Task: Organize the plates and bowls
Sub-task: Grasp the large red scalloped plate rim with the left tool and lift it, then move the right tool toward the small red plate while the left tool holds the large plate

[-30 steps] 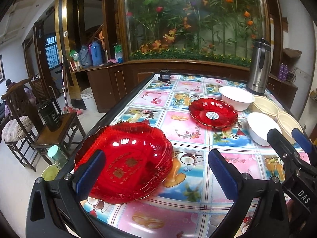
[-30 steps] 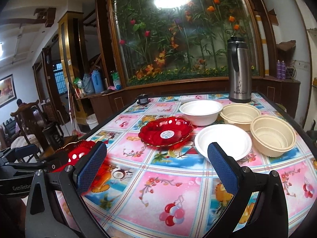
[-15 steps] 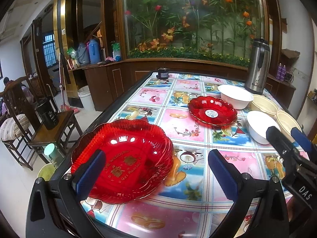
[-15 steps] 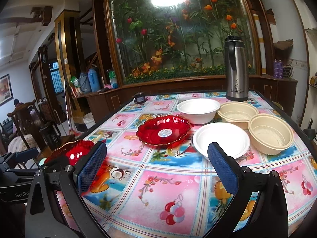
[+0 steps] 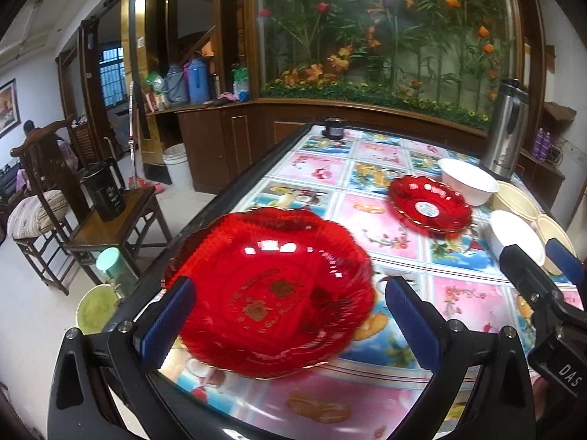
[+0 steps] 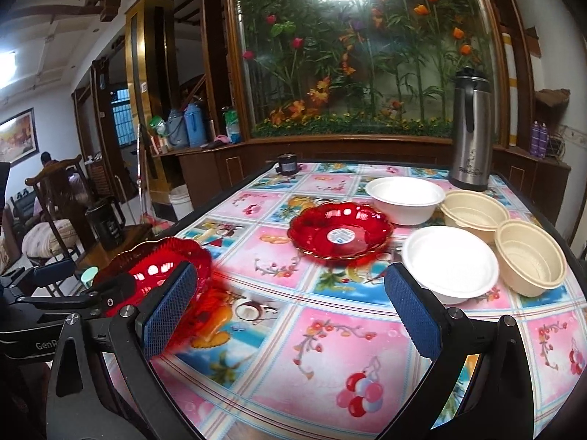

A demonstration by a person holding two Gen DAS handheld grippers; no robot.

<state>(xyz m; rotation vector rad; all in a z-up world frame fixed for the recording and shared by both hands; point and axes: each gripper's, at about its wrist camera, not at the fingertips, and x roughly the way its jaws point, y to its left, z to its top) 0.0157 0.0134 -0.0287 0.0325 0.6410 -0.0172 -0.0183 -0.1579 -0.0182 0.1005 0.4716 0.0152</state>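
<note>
A large red plate lies at the table's near left corner, right in front of my open left gripper; it also shows in the right wrist view. A smaller red plate with a round sticker sits mid-table. A white bowl, a white plate and two beige bowls stand at the right. My right gripper is open and empty above the near table edge, and shows at the right of the left wrist view.
A steel thermos jug stands at the far right corner. A small dark pot sits at the far edge. Wooden chairs and a kettle stand left of the table. The tablecloth is patterned.
The left gripper has swung right and nearer, so the large red plate now sits more between its fingers. The right gripper has shifted slightly toward the bowls.
</note>
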